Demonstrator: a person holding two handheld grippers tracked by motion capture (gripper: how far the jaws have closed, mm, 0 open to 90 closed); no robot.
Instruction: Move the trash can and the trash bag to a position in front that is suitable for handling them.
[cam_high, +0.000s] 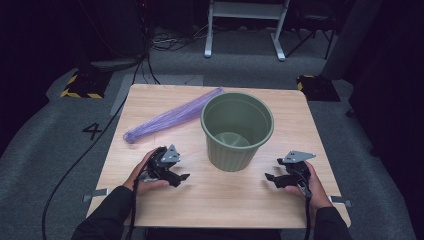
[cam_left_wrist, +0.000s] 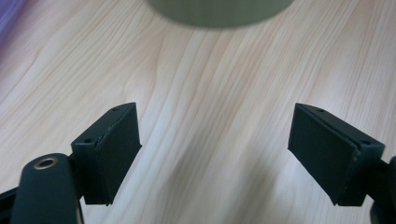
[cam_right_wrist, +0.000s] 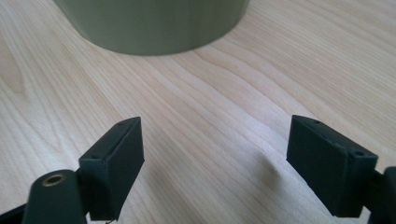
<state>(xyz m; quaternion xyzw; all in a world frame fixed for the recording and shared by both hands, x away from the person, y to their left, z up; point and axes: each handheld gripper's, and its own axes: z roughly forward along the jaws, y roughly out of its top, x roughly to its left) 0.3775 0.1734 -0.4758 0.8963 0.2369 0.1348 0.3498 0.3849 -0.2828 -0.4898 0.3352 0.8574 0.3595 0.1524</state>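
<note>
A green plastic bucket (cam_high: 237, 130) stands upright near the middle of the wooden table (cam_high: 220, 200); its base shows in the left gripper view as a green wall (cam_left_wrist: 219, 11) and in the right gripper view too (cam_right_wrist: 149, 25). A folded purple bag (cam_high: 172, 116) lies to the bucket's left, toward the back. My left gripper (cam_high: 181, 180) hovers low over the table left of the bucket, jaws wide apart with bare wood between them (cam_left_wrist: 215, 144). On the bucket's other side my right gripper (cam_high: 271, 179) is open as well, nothing between its jaws (cam_right_wrist: 215, 154).
The table's front edge is close to both forearms. Beyond the far edge are a grey carpeted floor, cables, yellow-black striped blocks (cam_high: 80, 85) and a white frame's legs (cam_high: 245, 30).
</note>
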